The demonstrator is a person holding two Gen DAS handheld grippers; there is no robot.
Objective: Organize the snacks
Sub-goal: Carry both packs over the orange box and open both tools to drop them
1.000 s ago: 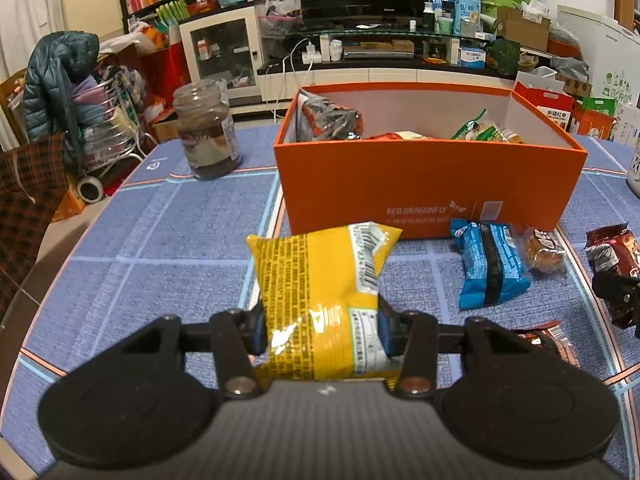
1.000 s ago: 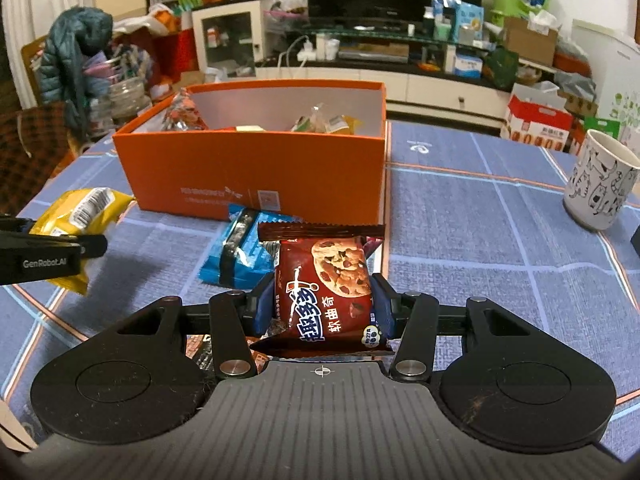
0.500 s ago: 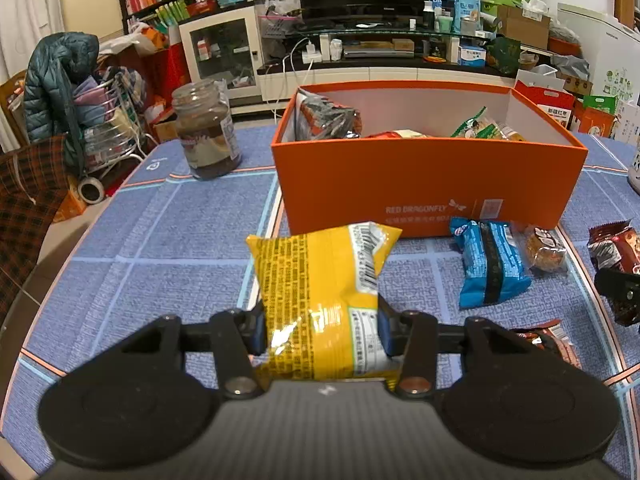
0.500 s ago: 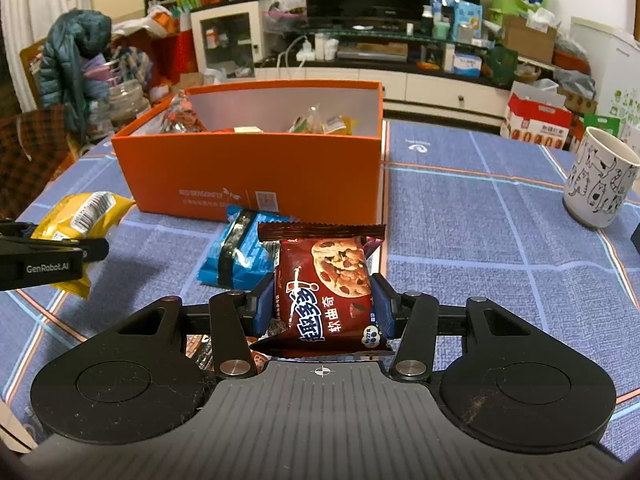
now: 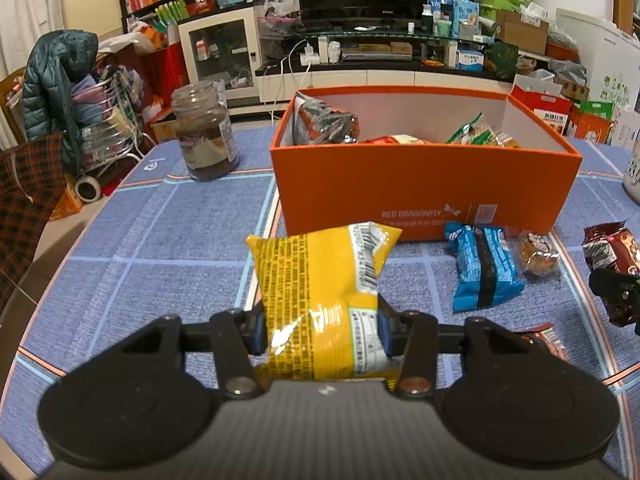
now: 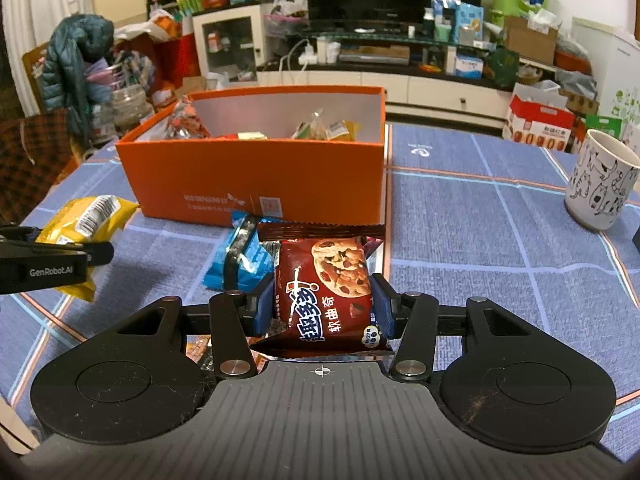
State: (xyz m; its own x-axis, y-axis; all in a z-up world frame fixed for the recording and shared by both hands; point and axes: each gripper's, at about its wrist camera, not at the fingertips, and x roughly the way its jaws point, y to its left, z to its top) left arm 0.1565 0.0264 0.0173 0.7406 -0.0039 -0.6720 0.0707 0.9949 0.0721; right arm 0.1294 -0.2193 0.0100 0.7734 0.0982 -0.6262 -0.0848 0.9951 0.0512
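Left gripper (image 5: pixel 320 326): closed on a yellow crinkled foil snack bag (image 5: pixel 320 300); the bag is pinched at its lower half between the 2 blue pads, its barcoded top standing free above them.
Right gripper (image 6: pixel 323 306): closed on a dark red plastic cookie packet (image 6: pixel 326 292) printed with a chocolate-chip cookie; the packet is squeezed from both sides and held upright.
Orange rectangular cardboard box (image 5: pixel 424 188): open-topped, set on the table beyond both grippers; several wrapped snacks are seen inside it.
Blue plastic snack packet (image 5: pixel 482 266): lies flat on the cloth just in front of the box's near wall, ahead of the right gripper.
Small clear-wrapped brown pastry (image 5: pixel 538 254): lies just beside the blue packet, near the box.
Blue checked tablecloth (image 5: pixel 160 232): covers the table under all items.
Brown-filled glass jar (image 5: pixel 206 136): stands upright to the left of the box, apart from it.
White ceramic mug with cat drawings (image 6: pixel 602 180): stands upright well to the right of the box.
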